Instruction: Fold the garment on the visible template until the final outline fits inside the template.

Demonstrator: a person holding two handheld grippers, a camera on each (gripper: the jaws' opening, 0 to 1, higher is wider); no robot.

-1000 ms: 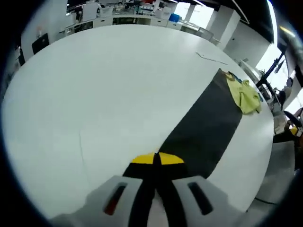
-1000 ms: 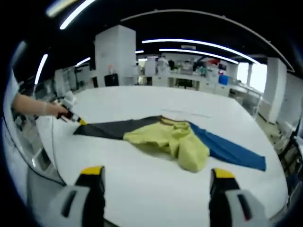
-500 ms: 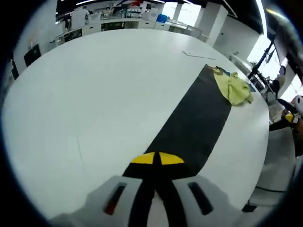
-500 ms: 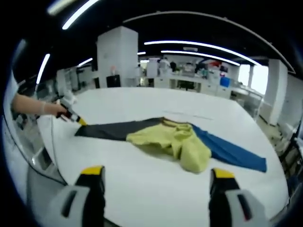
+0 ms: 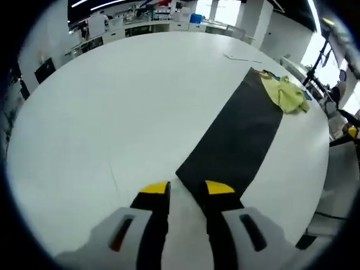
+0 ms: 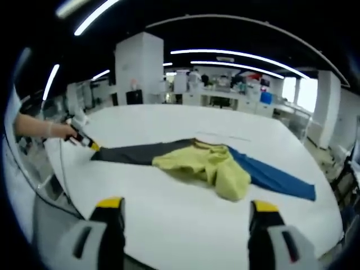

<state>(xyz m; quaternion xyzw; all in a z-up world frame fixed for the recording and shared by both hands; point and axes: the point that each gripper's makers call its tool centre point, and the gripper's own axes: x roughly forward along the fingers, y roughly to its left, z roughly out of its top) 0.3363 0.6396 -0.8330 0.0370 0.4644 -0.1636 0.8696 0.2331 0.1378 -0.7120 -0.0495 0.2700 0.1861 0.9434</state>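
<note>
The left gripper [image 5: 183, 191] now stands with its yellow-tipped jaws parted and empty, at the near corner of the black template [image 5: 233, 140]; half a second ago those jaws were pinched together on that corner, so the cloth has been let go. From the jaws the template's long axis runs away toward the upper right of the left gripper view, a flat dark strip on the white table [image 5: 112, 107], and at its far end lies the crumpled yellow garment [image 5: 285, 93]. The right gripper [image 6: 183, 219] is spread wide with nothing between its jaws, well short of the garment [image 6: 211, 166], much as it was a moment ago. In the right gripper view the garment sits heaped mid-table, with the black template [image 6: 132, 153] stretching left from it toward the person's hand [image 6: 53, 130] and the left gripper [image 6: 84, 140], and a blue strip [image 6: 273, 177] stretching right.
</note>
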